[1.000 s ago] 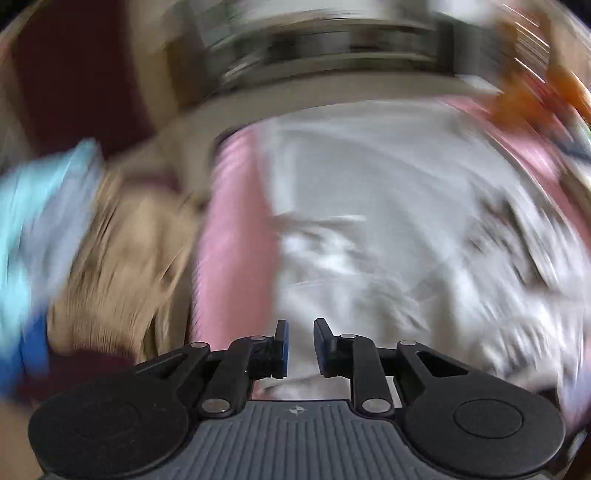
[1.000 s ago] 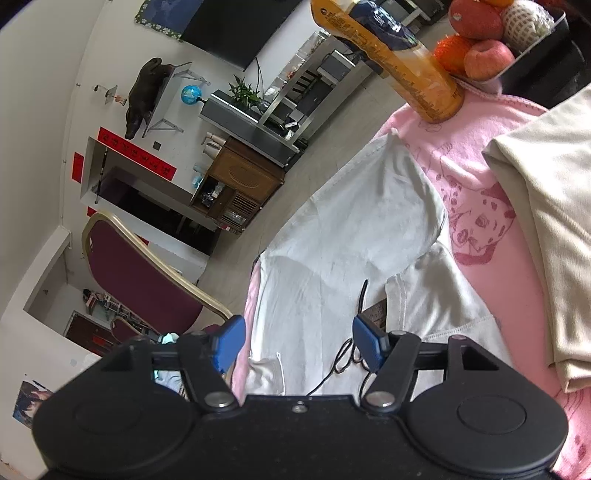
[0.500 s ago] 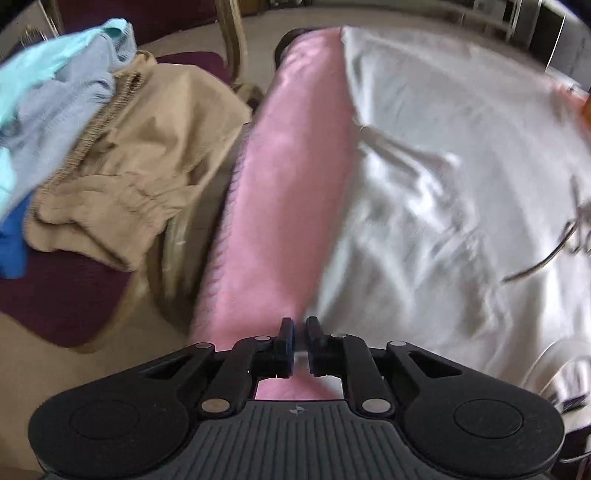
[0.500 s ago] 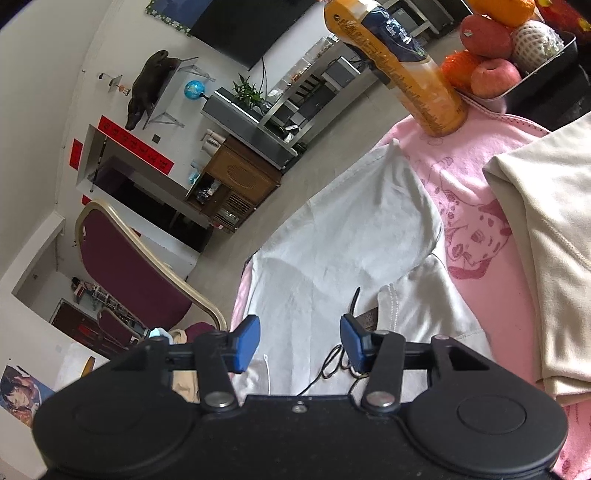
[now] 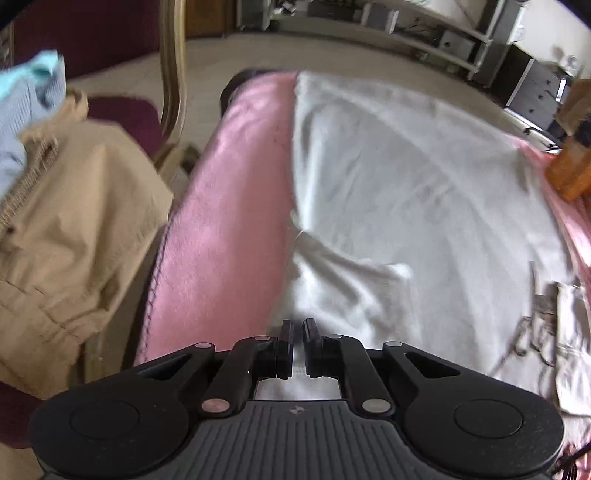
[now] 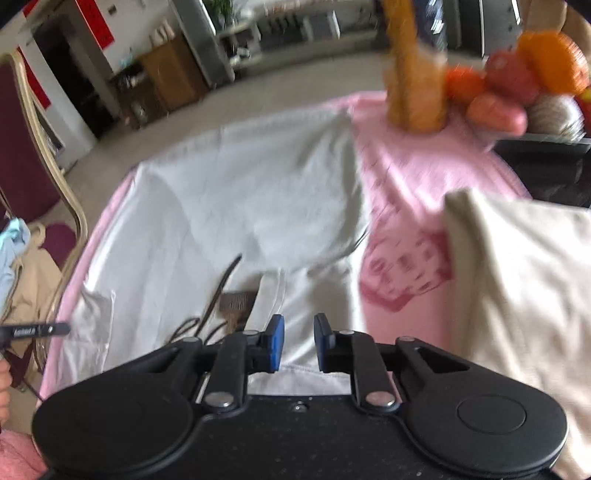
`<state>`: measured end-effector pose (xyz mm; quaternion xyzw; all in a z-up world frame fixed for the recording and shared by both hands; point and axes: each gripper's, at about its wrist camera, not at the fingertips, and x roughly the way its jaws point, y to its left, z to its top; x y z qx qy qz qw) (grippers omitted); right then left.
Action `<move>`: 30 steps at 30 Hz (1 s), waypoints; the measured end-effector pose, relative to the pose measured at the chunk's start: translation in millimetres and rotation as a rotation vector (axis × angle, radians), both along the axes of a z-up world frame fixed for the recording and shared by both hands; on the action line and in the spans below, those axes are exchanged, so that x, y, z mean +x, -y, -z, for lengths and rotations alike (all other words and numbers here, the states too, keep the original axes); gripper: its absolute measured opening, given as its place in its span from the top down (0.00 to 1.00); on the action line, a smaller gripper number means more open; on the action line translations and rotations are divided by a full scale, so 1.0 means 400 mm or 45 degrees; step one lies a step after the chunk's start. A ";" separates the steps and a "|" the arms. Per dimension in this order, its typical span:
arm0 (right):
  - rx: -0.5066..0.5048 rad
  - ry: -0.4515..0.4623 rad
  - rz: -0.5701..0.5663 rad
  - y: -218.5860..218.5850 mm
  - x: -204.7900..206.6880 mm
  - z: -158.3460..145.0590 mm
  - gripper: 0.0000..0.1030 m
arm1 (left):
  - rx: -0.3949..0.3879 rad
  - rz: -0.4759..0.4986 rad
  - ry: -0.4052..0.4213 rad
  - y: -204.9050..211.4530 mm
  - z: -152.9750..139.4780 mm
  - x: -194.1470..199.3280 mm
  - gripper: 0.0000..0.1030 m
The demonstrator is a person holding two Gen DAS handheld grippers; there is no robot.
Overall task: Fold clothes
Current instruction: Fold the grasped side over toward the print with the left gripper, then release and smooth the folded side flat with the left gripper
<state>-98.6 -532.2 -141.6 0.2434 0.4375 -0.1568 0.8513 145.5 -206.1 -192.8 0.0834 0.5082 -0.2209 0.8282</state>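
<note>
The left gripper (image 5: 298, 334) pinches the near edge of a pale grey garment (image 5: 406, 206) spread over a pink blanket (image 5: 229, 229); tan clothing (image 5: 74, 236) lies heaped on a maroon chair (image 5: 125, 118) alongside.

I can read no text from here; the small black tag (image 6: 35, 329) at the left edge of my right wrist view carries pale lettering, too blurred to make out; the red strips (image 6: 94, 22) on the far wall show no legible characters; the pink cloth (image 6: 406, 266) bears a smeared red print, unreadable.
</note>
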 end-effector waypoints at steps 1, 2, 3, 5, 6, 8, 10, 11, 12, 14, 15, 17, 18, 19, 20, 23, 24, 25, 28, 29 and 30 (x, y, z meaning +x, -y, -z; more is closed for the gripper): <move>0.001 -0.024 -0.006 -0.003 0.010 0.015 0.83 | -0.002 -0.009 -0.002 -0.004 0.006 0.000 0.89; -0.001 -0.064 -0.003 -0.003 0.016 0.032 0.83 | -0.002 -0.011 -0.004 -0.007 0.005 -0.001 0.89; -0.002 -0.110 0.003 -0.003 0.021 0.051 0.83 | 0.006 -0.013 -0.005 -0.010 0.005 -0.005 0.87; -0.008 -0.177 0.021 -0.004 0.021 0.080 0.85 | 0.036 -0.014 -0.005 -0.016 0.003 -0.016 0.86; -0.012 -0.181 0.029 -0.005 0.012 0.080 0.85 | 0.052 -0.015 -0.005 -0.019 0.002 -0.022 0.84; 0.009 -0.194 0.042 -0.011 -0.009 0.074 0.85 | 0.085 -0.010 -0.017 -0.026 -0.001 -0.038 0.83; 0.031 -0.223 0.042 -0.024 -0.042 0.066 0.84 | 0.134 0.003 -0.052 -0.032 -0.002 -0.057 0.82; 0.032 -0.243 0.032 -0.035 -0.058 0.061 0.80 | 0.164 0.012 -0.071 -0.036 0.001 -0.068 0.82; 0.034 -0.263 0.021 -0.046 -0.074 0.056 0.76 | 0.185 0.030 -0.063 -0.043 0.001 -0.083 0.83; 0.014 -0.284 0.001 -0.061 -0.094 0.047 0.75 | 0.228 0.068 -0.044 -0.053 -0.005 -0.116 0.83; 0.001 -0.275 -0.001 -0.066 -0.102 0.042 0.75 | 0.232 0.075 -0.040 -0.058 -0.008 -0.125 0.83; 0.016 -0.241 0.024 -0.057 -0.124 0.033 0.75 | 0.209 0.071 -0.038 -0.070 -0.016 -0.133 0.82; 0.034 -0.223 0.046 -0.049 -0.134 0.027 0.75 | 0.197 0.069 -0.037 -0.075 -0.020 -0.137 0.82; 0.046 -0.205 0.070 -0.041 -0.142 0.021 0.75 | 0.185 0.067 -0.036 -0.081 -0.024 -0.141 0.82; 0.054 -0.185 0.097 -0.033 -0.148 0.015 0.75 | 0.173 0.065 -0.035 -0.087 -0.028 -0.145 0.82; 0.043 -0.129 0.172 -0.009 -0.144 0.003 0.75 | 0.124 0.053 0.019 -0.089 -0.048 -0.139 0.86; 0.036 -0.120 0.192 0.000 -0.133 0.004 0.75 | 0.108 0.051 0.050 -0.079 -0.055 -0.129 0.89; 0.031 -0.106 0.202 0.007 -0.120 0.005 0.76 | 0.095 0.057 0.078 -0.066 -0.059 -0.116 0.89; 0.018 -0.060 0.214 0.021 -0.080 0.008 0.86 | 0.082 0.046 0.097 -0.027 -0.045 -0.066 0.90; 0.010 -0.051 0.211 0.023 -0.066 0.009 0.86 | 0.081 0.035 0.090 -0.017 -0.035 -0.051 0.91; -0.010 -0.054 0.212 0.023 -0.051 0.013 0.86 | 0.081 0.017 0.069 -0.013 -0.021 -0.036 0.92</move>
